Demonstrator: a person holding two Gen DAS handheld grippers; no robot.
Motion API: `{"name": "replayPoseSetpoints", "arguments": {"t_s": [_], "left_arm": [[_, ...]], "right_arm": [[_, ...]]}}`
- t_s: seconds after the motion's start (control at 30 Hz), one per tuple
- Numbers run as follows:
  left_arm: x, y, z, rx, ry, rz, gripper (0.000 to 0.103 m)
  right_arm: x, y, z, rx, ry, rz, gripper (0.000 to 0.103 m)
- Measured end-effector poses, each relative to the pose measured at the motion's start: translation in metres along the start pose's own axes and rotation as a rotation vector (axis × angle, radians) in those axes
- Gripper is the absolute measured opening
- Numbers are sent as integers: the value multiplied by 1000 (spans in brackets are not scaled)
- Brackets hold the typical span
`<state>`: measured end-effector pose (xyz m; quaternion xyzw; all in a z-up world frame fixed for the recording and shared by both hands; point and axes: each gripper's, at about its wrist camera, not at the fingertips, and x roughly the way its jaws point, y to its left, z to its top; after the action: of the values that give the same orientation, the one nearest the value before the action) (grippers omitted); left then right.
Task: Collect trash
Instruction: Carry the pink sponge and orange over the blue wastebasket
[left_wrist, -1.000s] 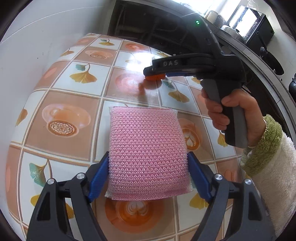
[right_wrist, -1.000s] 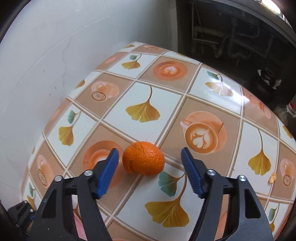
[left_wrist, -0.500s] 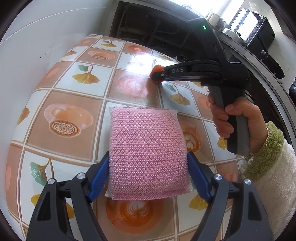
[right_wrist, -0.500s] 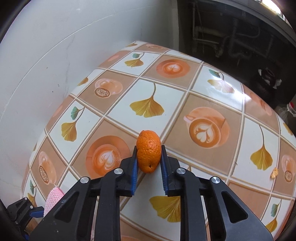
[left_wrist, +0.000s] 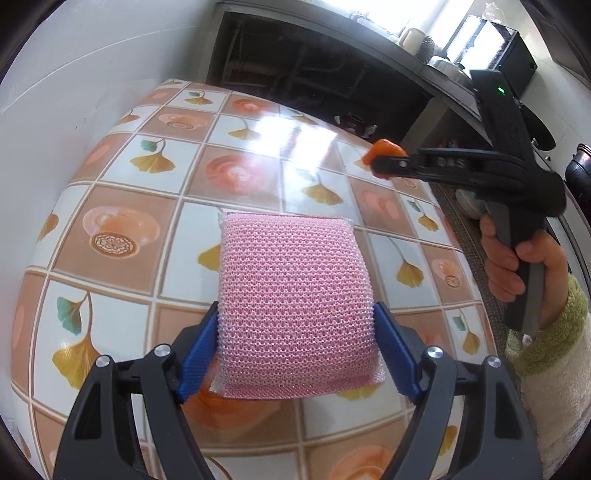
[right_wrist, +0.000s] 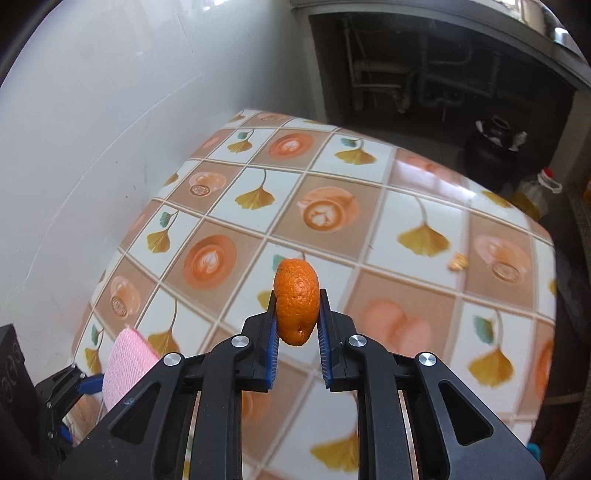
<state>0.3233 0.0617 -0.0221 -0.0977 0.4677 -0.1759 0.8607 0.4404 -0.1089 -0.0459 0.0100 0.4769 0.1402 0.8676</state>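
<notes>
**Stuff you can't really make out here**

In the left wrist view the orange peel (left_wrist: 384, 150) is mostly hidden by the right gripper (left_wrist: 386, 166) pinching it. The sponge (right_wrist: 123, 363) is half covered in the right wrist view. That tiny golden scrap (right_wrist: 458, 261) on the tablecloth (right_wrist: 424, 192)? Too small to tell.

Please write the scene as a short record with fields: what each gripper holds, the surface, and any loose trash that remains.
left gripper: shut on pink sponge
right gripper: shut on orange peel, lifted off the table
surface: table with a tile-pattern cover of ginkgo leaves and coffee cups
loose trash: small yellowish scrap near the table's right edge
bin: none in view
</notes>
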Motion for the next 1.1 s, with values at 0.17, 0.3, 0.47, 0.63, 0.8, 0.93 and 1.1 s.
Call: {"name": "replayPoseSetpoints", "arguments": {"t_s": [0.17,0.3,0.47,0.63,0.8,0.93,1.1], "left_arm": [[-12,-39,-4,47,-3,-40,78],[-20,-91,-7,125,1,-115,78],[-17,-172,-8,259,36,-233,78],[6,-263,-17,395,133,-338,78],[63,-362,-44,494,319,-411,78],[124,-421,-74,507,509,-413,78],[204,-470,-110,491,698,-338,79]], "right_arm": [[-64,-30,-44,57,-47,-27,17],[-131,-70,-96,174,-100,-90,17],[-211,-129,-183,331,-155,-273,17],[-260,-192,-285,557,-156,-394,17],[-265,-246,-384,804,-107,-432,17],[-246,-281,-438,947,-76,-403,18],[-211,-312,-468,1019,-55,-357,18]]}}
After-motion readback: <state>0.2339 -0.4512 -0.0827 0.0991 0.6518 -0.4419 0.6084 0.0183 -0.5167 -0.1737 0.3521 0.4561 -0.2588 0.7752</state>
